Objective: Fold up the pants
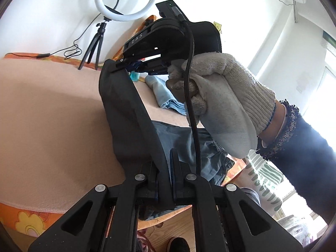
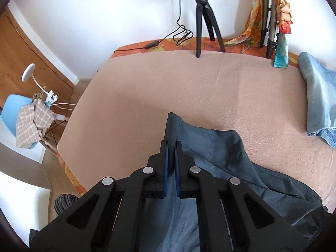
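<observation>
The dark pants hang lifted over the near edge of the peach-covered tabletop, a fold clenched in the right tongs and another in the left tongs. Their lower part is cut off. A gloved hand hides part of the light jeans at the far right corner.

Strong daylight enters from the window at the right of the left wrist view, where it burns out to white glare and leaves the gloved hand backlit. The right wrist view is evenly lit, with a soft shadow on the blanket. Both views bend at dark, vignetted rims; focus is sharp throughout.
</observation>
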Demonstrator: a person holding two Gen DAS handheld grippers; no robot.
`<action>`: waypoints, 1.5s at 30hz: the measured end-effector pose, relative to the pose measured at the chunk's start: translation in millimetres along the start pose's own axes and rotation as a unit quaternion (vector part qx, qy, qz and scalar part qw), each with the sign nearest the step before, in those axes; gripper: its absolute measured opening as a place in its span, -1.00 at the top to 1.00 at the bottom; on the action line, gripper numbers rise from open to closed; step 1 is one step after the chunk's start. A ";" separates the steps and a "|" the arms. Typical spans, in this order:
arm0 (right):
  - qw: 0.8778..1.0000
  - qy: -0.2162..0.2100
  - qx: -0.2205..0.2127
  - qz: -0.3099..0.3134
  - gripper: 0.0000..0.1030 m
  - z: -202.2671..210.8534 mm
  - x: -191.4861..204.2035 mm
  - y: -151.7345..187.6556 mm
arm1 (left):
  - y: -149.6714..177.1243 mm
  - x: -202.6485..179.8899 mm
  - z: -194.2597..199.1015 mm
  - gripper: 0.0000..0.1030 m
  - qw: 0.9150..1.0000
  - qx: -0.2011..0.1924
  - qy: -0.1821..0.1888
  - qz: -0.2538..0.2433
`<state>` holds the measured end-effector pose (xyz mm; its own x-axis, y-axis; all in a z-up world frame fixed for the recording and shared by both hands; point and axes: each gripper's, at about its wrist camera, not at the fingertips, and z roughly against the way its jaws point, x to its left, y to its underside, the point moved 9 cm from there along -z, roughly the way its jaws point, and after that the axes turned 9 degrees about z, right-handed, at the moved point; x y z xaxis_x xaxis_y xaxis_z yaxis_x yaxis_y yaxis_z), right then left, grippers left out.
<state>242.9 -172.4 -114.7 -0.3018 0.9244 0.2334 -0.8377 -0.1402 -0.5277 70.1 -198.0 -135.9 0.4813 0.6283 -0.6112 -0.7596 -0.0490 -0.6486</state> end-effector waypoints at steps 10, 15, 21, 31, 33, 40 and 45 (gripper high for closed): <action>0.997 0.012 -0.057 -0.058 0.88 68.8 -79.7 19.1 | 4.8 -54.2 -29.5 0.87 0.998 0.028 0.038 -0.043; 0.994 0.032 -0.071 -0.083 0.88 94.3 -123.7 41.5 | 18.6 -77.4 -54.5 0.87 0.995 0.056 0.055 -0.059; 0.988 0.054 -0.075 -0.122 0.88 113.9 -182.2 77.4 | 39.1 -103.0 -86.9 0.88 0.990 0.091 0.071 -0.075; 0.981 0.074 -0.077 -0.164 0.88 132.3 -243.9 124.9 | 56.4 -142.5 -136.9 0.88 0.982 0.130 0.089 -0.099; 0.979 0.076 -0.078 -0.170 0.88 135.0 -254.8 131.5 | 60.7 -147.6 -144.9 0.88 0.981 0.137 0.092 -0.101; 0.978 0.090 -0.069 -0.176 0.88 138.6 -285.9 148.3 | 62.5 -163.4 -176.2 0.88 0.978 0.152 0.091 -0.109; 0.977 0.086 -0.065 -0.183 0.88 130.9 -302.0 155.6 | 71.9 -166.6 -187.6 0.88 0.977 0.159 0.082 -0.116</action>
<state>144.1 -519.8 -160.4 0.0969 0.9519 0.2907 -0.8066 0.2463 -0.5374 17.4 -451.9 -165.9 0.7001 0.4600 -0.5461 -0.7071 0.3405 -0.6197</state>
